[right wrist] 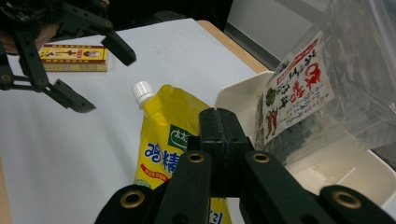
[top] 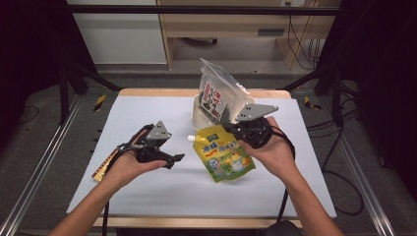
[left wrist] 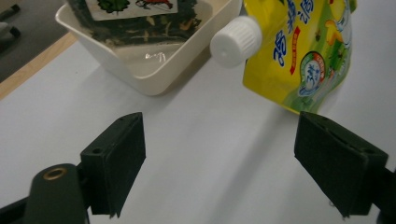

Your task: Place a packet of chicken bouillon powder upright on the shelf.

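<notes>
My left fingers stand wide and empty over the white surface, just near of the yellow pouch lying beside the bin. My right fingers are pressed together, empty. Next, I judge, grip the pouch.

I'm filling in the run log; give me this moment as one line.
left gripper: open, empty | right gripper: shut, empty | yellow pouch: flat on table | clear bag: in white tub
</notes>
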{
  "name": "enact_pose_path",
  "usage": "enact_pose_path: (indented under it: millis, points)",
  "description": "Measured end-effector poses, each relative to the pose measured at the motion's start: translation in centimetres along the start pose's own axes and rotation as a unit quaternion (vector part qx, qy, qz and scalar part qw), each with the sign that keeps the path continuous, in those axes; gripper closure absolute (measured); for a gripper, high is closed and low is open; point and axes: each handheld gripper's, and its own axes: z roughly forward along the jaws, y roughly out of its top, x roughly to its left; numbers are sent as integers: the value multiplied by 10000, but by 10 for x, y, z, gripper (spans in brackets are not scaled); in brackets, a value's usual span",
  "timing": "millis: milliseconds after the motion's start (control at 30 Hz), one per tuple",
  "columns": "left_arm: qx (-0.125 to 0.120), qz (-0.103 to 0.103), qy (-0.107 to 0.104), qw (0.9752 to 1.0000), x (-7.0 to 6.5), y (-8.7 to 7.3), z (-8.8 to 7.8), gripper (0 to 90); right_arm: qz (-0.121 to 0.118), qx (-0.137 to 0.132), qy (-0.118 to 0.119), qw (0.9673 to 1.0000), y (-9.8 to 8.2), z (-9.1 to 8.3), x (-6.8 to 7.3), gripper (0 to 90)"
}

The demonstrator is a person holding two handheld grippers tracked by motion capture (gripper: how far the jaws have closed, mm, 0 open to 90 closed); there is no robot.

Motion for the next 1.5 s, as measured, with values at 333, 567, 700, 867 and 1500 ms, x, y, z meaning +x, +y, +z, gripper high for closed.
enact_pose_path:
  millis: [333, 567, 700, 867, 1500]
  points:
    - [76, 274, -288, 9992, -7, 28, 11, 217, -185, -21, 129, 9997, 6, -2, 13, 900]
    - [316, 443, -577, 9969, -5, 39, 18, 305, -247, -23, 198, 9995, 7, -4, 16, 900]
    - [380, 480, -639, 9961, -6, 42, 22, 344, -269, -30, 218, 9994, 8, -5, 18, 900]
    - [510, 517, -743, 9946, -4, 43, 28, 547, -320, -15, 245, 9992, 9, -7, 18, 900]
    - [818, 1206, -555, 9878, 1, 69, -11, 698, -273, 15, 180, 9995, 2, -4, 10, 900]
